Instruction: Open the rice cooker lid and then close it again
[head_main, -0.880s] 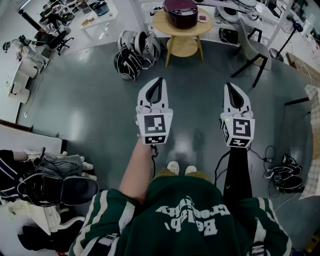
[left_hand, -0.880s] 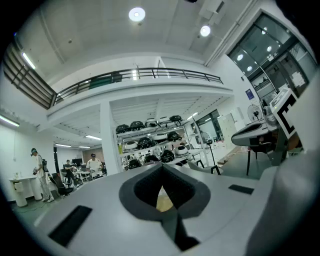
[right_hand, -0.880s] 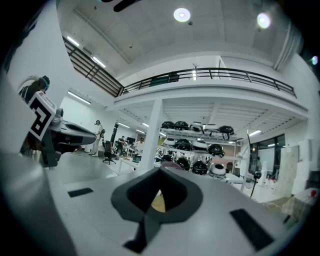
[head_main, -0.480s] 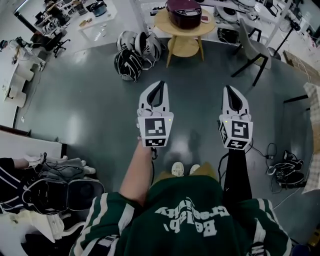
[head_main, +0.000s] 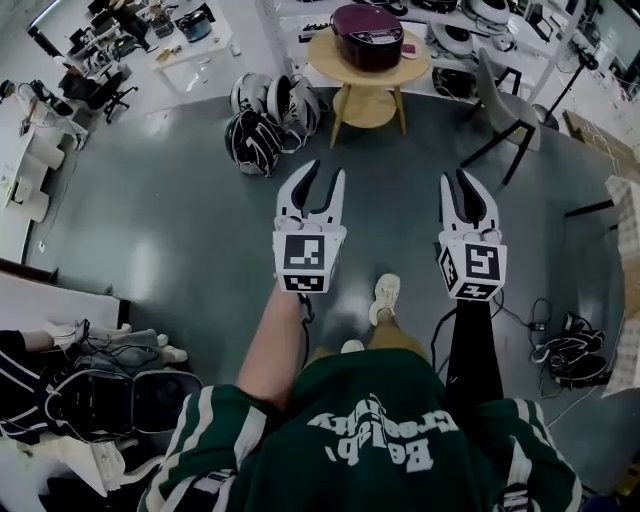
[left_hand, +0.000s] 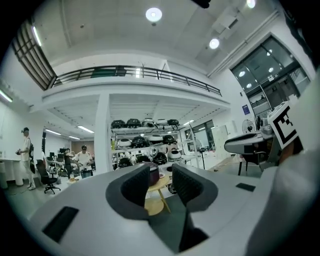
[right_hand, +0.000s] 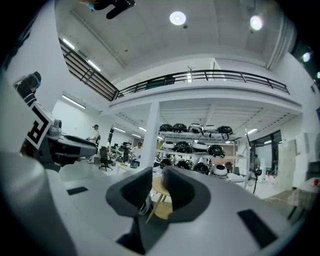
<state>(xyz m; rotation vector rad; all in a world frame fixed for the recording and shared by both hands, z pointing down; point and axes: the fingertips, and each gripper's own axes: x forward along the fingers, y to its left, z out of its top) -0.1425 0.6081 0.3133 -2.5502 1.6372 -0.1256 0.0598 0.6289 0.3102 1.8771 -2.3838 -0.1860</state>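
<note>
Head view: rice cooker sits on a round wooden table at 12 o'clock, well apart from both grippers. Its lid looks down and closed, as far as I can tell at this range.

Left gripper is held level and pointing toward 12 o'clock. In the left gripper view, the left gripper's 2 jaws stand apart with a clear gap and grip nothing. The dark cooker body and the table show far off through that gap.

Right gripper is also level and aimed at 12 o'clock. In the right gripper view its jaws are nearly together, with only a narrow slit between the pads and nothing clamped. Through the slit I see only the distant table leg and shelves.

A pile of helmets lies on the floor at 11 o'clock and a grey chair at 1 o'clock, both near the table. One shoe is planted forward between the grippers, so I read this as walking up to the table.

Progress, my call: 0 of 2 steps done. The lid is untouched, neither opened nor re-closed. Still to do: close the distance, get a jaw onto the lid latch or handle, lift the lid, then push it back down. Which gripper takes the latch I cannot tell.
</note>
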